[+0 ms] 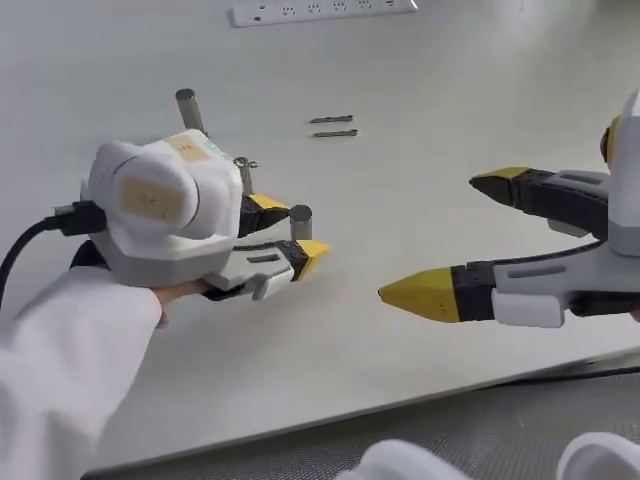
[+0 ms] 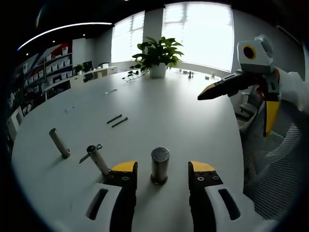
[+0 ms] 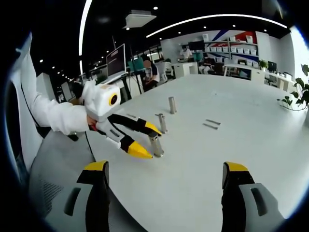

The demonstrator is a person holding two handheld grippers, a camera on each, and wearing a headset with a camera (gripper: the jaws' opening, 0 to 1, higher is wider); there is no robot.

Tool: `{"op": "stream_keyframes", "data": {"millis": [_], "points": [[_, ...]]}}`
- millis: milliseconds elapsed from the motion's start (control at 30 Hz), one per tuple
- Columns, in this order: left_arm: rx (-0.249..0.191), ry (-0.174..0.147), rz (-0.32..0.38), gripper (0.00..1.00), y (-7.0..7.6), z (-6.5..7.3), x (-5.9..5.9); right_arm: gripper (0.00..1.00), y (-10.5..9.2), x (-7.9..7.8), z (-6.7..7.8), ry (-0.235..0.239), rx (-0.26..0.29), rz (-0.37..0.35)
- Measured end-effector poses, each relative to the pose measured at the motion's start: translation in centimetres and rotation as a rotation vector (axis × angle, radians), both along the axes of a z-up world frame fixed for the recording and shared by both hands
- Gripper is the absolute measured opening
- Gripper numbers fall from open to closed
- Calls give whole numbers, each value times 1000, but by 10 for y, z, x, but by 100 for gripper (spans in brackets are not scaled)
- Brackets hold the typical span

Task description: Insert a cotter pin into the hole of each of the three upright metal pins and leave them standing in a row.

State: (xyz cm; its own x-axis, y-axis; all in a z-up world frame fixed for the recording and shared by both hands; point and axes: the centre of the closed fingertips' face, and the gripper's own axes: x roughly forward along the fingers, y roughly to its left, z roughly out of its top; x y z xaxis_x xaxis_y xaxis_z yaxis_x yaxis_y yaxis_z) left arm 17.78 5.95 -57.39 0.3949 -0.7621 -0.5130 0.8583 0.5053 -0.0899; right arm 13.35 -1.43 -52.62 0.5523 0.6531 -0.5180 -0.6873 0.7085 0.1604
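Observation:
Three upright metal pins stand on the white table. The nearest pin (image 1: 300, 219) (image 2: 160, 165) sits between the jaws of my left gripper (image 1: 291, 226) (image 2: 162, 168), which is open with a gap on each side of it. The middle pin (image 1: 243, 176) (image 2: 98, 160) has a cotter pin (image 2: 92, 150) through its top. The far pin (image 1: 187, 108) (image 2: 59, 143) stands bare. Two loose cotter pins (image 1: 332, 126) (image 2: 117, 119) lie flat beyond them. My right gripper (image 1: 445, 237) (image 3: 165, 170) hovers wide open to the right, holding nothing.
A white power strip (image 1: 322, 10) lies at the table's far edge. The table's near edge (image 1: 400, 405) runs along the bottom, with grey mesh below it. A potted plant (image 2: 158, 55) stands at the far end of the long table.

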Motion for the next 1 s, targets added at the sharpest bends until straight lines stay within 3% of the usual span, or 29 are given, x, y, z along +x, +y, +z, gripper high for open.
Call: {"op": "stream_keyframes", "data": {"millis": [33,133,233,300,367,467,533,667,800,1000], "points": [[-19,30,-28,44,0,-1,-6,96,1,0,1,-1,2,1],[-58,51,-33,52,4,3,-11,96,2,1,1,-1,2,5],[-113,71,-58,69,7,11,-19,96,1,1,0,2,-1,5],[-113,61,-62,79,12,15,-22,96,0,0,-1,7,-2,3],[-97,67,-69,86,17,15,-25,96,-1,0,-2,9,-9,3],[-111,84,-60,98,23,20,-26,96,-3,-1,-7,23,-17,-1],[-113,85,-72,99,27,25,-30,96,-4,-3,-9,31,-21,3],[-95,56,-110,99,34,28,-34,96,-4,-4,-10,38,-30,7],[-83,75,-111,99,43,24,-39,96,-5,-3,-10,40,-37,13],[-99,92,-91,99,48,24,-45,95,-12,7,-6,29,-61,19]]}}
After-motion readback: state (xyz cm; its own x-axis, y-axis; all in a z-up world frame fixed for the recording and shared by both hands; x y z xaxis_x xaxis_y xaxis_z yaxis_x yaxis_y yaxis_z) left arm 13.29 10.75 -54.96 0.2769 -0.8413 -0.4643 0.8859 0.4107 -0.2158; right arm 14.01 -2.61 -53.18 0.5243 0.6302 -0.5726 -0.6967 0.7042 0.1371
